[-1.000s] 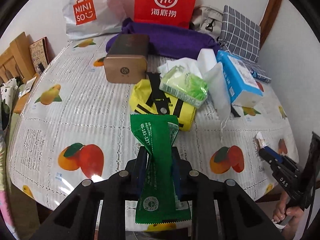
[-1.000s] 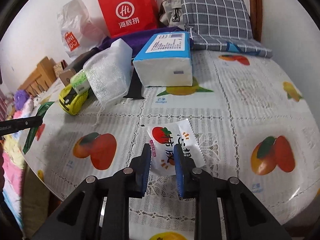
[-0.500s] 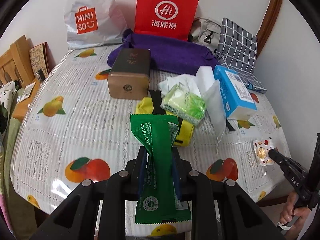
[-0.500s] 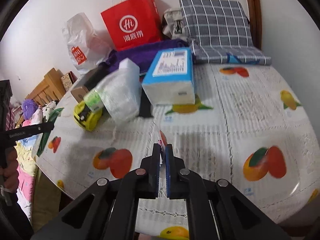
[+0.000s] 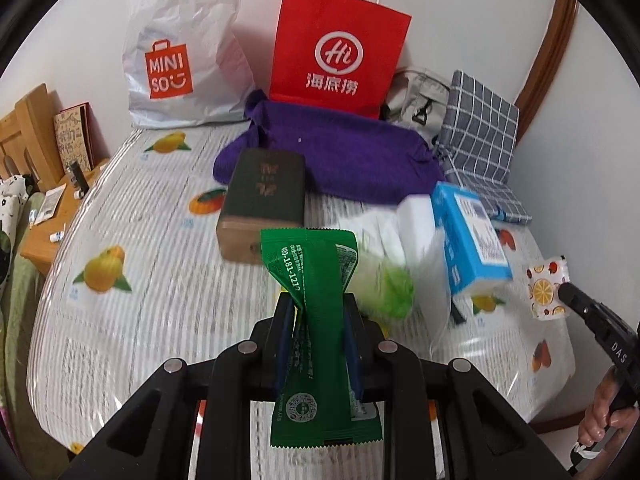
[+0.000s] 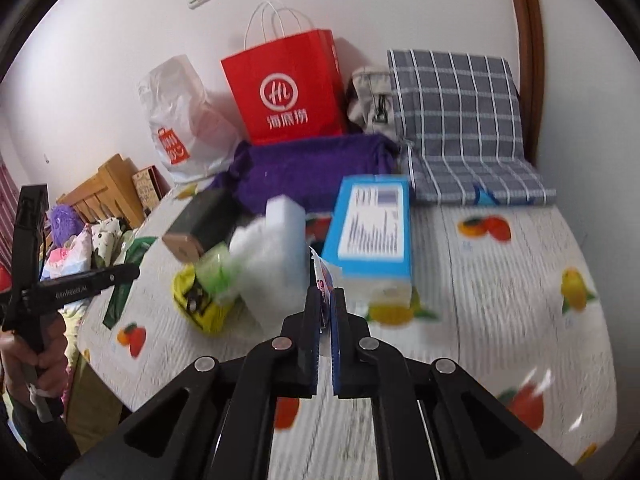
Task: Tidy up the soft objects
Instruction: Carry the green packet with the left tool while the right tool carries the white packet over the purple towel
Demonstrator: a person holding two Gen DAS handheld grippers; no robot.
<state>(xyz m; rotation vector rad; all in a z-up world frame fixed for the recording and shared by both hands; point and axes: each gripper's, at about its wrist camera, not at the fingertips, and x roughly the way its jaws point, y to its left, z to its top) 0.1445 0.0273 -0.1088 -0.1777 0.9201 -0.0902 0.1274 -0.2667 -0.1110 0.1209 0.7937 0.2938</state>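
White walls back a counter (image 5: 132, 320) under a fruit-print cloth, with a red paper bag (image 5: 340, 52) and a MINISO bag (image 5: 180, 52) standing at its far edge.

Seen from the left wrist, the left gripper (image 5: 318, 344) pinches a green snack packet (image 5: 316, 336) at its waist, the packet upright and twisted between the pads, clear of the cloth. Beyond it lie a dark box (image 5: 264, 200), a purple cloth (image 5: 340, 156) and a blue tissue pack (image 5: 468, 236). At the right edge, the right gripper (image 5: 560, 292) carries a small fruit-print sachet (image 5: 546, 290) above the counter's near right corner.

From the right wrist, the right gripper (image 6: 326, 312) is pressed together on that sachet (image 6: 322, 276), seen edge-on and rising from the pads. A white foam pouch (image 6: 272, 264) and a yellow packet (image 6: 200, 300) sit ahead in the pile.

Both pickups look done; I judge this the carrying step. Next calls for bringing each packet to a gathering spot, probably the central pile, and letting go low.
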